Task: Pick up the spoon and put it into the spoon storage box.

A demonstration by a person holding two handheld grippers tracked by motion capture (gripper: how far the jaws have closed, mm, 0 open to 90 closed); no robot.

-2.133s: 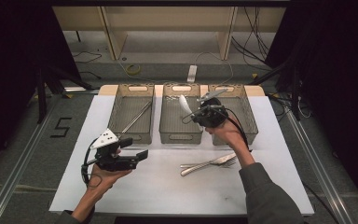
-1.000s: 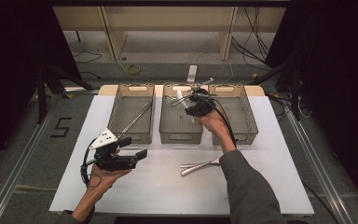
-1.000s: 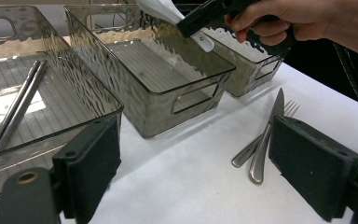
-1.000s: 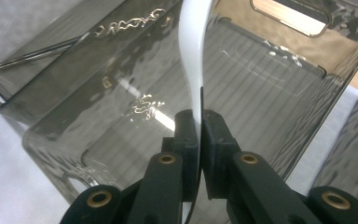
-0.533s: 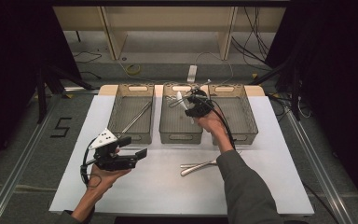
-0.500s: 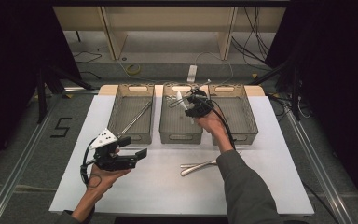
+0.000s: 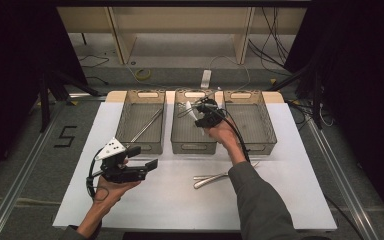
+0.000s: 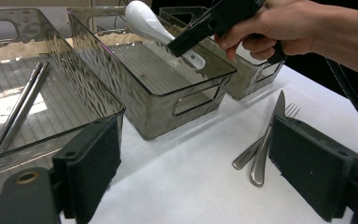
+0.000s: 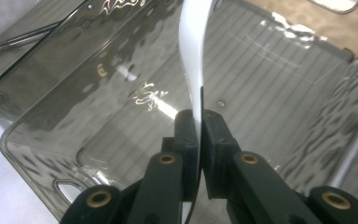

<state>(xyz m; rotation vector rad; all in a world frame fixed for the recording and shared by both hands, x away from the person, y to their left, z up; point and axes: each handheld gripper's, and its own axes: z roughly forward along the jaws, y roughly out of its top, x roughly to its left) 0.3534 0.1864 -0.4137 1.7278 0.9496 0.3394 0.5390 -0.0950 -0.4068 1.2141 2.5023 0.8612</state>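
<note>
My right gripper (image 7: 203, 113) hangs over the middle grey bin (image 7: 177, 142), shut on the handle of a white spoon (image 7: 189, 108). In the right gripper view the pads (image 9: 186, 128) pinch the white spoon (image 9: 193, 60) above the bin's ribbed floor (image 9: 270, 79). From the left gripper view the spoon (image 8: 147, 21) slants down into that bin (image 8: 168, 95) from the right gripper (image 8: 200, 28). My left gripper (image 7: 142, 162) is held low over the table's left front, open with nothing between its jaws (image 8: 200, 172).
The left bin (image 7: 125, 117) holds long metal chopsticks (image 7: 147, 125). The right bin (image 7: 266, 125) stands beside the middle one. A knife (image 8: 265, 144) and a fork (image 8: 289, 109) lie together on the white table (image 7: 180, 205), in front of the bins.
Since two seconds ago my right gripper has carried the spoon left and farther back, over the middle bin. Over the last second it barely shifts. The left gripper stays still.
</note>
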